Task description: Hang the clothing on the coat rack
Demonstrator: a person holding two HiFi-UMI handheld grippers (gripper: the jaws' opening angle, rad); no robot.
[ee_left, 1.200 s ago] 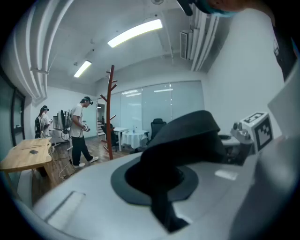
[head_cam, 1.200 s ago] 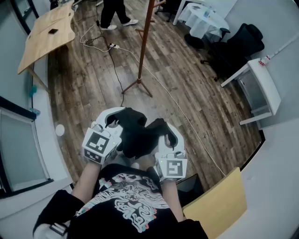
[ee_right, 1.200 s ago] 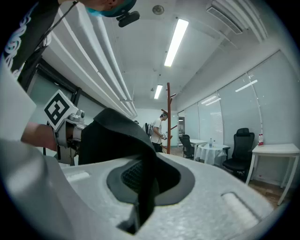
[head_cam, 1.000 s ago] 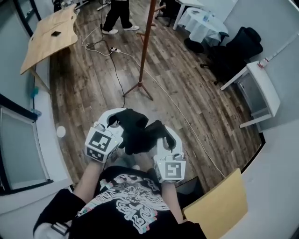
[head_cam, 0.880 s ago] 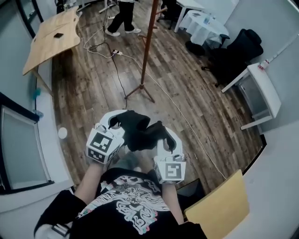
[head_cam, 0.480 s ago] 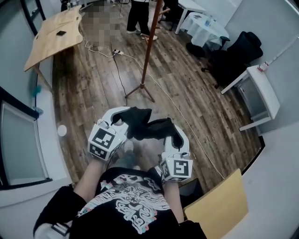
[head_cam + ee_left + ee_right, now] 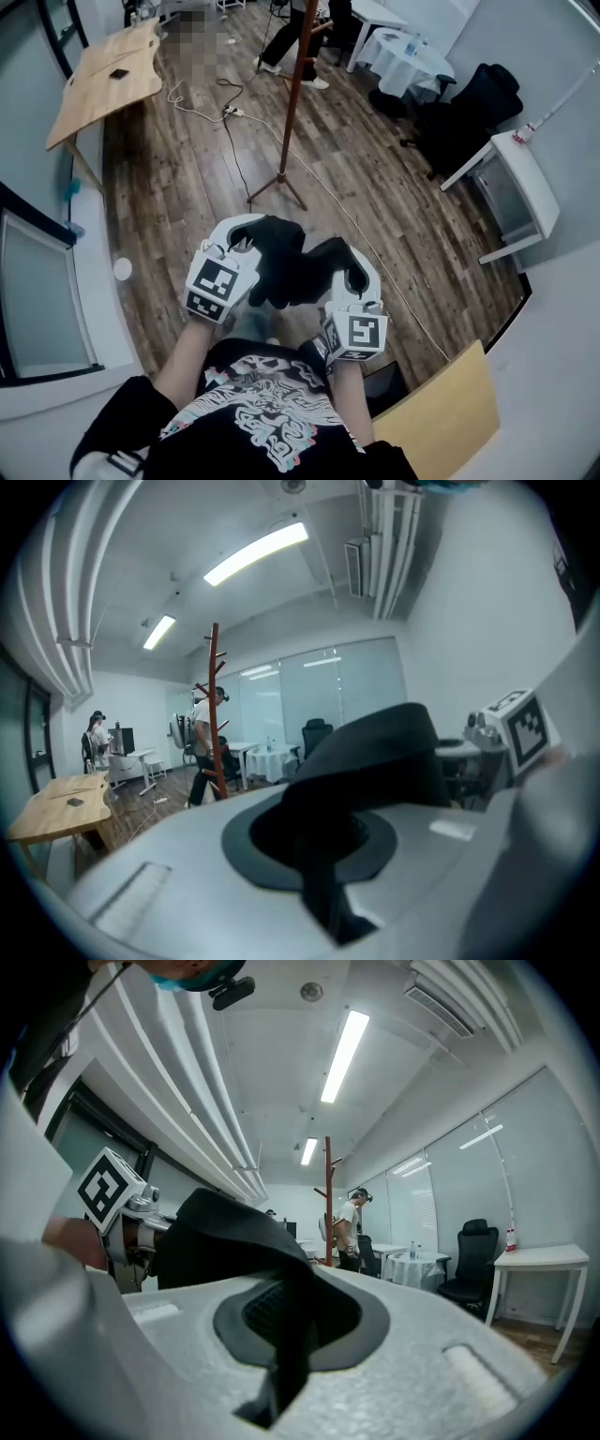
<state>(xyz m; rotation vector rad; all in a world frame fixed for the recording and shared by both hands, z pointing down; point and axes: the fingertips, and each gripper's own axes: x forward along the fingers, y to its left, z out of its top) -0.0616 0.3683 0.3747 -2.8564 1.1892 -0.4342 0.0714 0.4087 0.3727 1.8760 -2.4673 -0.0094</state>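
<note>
A black piece of clothing (image 7: pixel 286 262) hangs bunched between my two grippers at waist height. My left gripper (image 7: pixel 242 242) is shut on its left part, and the cloth (image 7: pixel 375 761) fills that gripper's jaws in the left gripper view. On the right part my right gripper (image 7: pixel 349 272) is shut, with the dark fabric (image 7: pixel 234 1237) pinched in its jaws. The brown wooden coat rack (image 7: pixel 289 103) stands on the plank floor ahead of me, its foot (image 7: pixel 277 183) a short way beyond the grippers. It also rises as a thin pole (image 7: pixel 215 710) (image 7: pixel 327 1199) in both gripper views.
A person (image 7: pixel 298 37) walks just behind the coat rack. Cables (image 7: pixel 234 122) run over the floor near its foot. A wooden table (image 7: pixel 98 70) stands far left, a white table (image 7: pixel 520 183) and black chair (image 7: pixel 469 98) at right, a round white-clothed table (image 7: pixel 403 56) farther back.
Both grippers have shifted slightly right and up with the clothing, which has bunched tighter between them. The person in the background has walked rightwards to behind the coat rack.
</note>
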